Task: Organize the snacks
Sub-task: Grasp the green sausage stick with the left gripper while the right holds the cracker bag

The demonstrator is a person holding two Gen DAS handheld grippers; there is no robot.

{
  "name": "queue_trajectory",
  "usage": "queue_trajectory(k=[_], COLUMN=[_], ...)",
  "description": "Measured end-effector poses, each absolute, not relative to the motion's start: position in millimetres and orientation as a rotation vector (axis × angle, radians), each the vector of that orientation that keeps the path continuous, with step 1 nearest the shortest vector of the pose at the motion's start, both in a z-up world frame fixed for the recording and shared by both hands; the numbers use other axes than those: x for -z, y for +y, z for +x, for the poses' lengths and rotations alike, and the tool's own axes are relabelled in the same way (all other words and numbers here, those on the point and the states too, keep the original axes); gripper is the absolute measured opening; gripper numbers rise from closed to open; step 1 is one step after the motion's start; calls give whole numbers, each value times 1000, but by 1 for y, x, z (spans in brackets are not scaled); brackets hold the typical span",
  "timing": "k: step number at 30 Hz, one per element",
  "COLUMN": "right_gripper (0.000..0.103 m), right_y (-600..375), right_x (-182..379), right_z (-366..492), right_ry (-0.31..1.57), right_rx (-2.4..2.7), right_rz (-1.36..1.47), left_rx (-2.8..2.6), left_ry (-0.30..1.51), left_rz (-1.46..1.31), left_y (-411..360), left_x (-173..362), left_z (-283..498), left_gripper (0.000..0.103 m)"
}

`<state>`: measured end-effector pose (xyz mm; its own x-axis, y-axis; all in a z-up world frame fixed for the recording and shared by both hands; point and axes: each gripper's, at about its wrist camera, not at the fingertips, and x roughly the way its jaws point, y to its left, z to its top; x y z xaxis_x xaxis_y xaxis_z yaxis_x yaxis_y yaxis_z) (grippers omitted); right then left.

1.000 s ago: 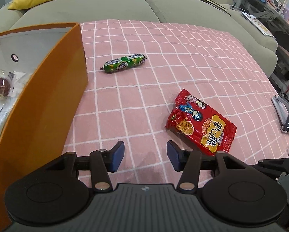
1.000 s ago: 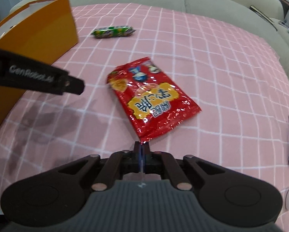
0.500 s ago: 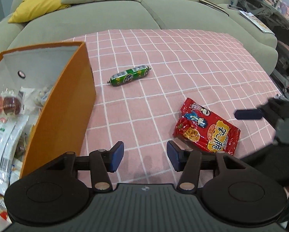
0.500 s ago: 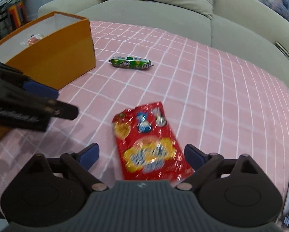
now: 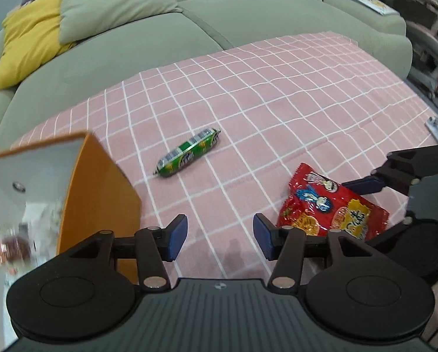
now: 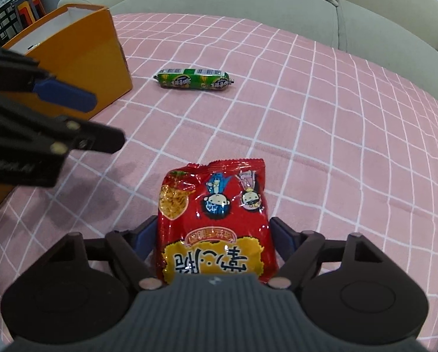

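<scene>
A red snack bag [image 6: 216, 223] lies on the pink checked cloth [image 6: 321, 111], between the fingers of my right gripper [image 6: 213, 236], which is open around its near end. The bag also shows in the left wrist view [image 5: 330, 208], with the right gripper's fingers [image 5: 365, 184] on either side of it. A green sausage stick [image 6: 194, 78] lies further out, also seen in the left wrist view [image 5: 188, 152]. My left gripper [image 5: 220, 236] is open and empty, hovering over the cloth beside the orange box [image 5: 98, 187], which holds several snacks [image 5: 10, 246].
A grey-green sofa [image 5: 189, 29] with a yellow cushion [image 5: 25, 41] runs behind the cloth. The orange box [image 6: 81, 58] stands at the left. Shelves and clutter [image 5: 430, 14] sit at the far right.
My right gripper opened from shut and moved forward so its fingers now straddle the red bag. My left gripper rose and pulled back, staying open.
</scene>
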<state>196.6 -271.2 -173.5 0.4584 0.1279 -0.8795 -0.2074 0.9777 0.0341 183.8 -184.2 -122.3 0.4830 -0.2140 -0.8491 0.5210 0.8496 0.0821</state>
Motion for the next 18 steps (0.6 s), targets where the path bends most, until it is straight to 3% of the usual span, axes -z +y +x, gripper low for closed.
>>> queue_trajectory(k=[4,12,18], right_gripper=[68,68,69], right_y=[-281,-302,-306], right_x=[171,171,168], right_z=[200,202,199], right_ry=[1062,1057,1052], right_rx=[-124,-57,-62], right_rz=[-37,63,76], left_rx=[487,537,574], left_ry=[942,913,953], left_rz=[451,752,759], left_y=[-199,-238,-242], left_x=[126,145,156], left_z=[199,236,272], left_gripper=[69,69,69])
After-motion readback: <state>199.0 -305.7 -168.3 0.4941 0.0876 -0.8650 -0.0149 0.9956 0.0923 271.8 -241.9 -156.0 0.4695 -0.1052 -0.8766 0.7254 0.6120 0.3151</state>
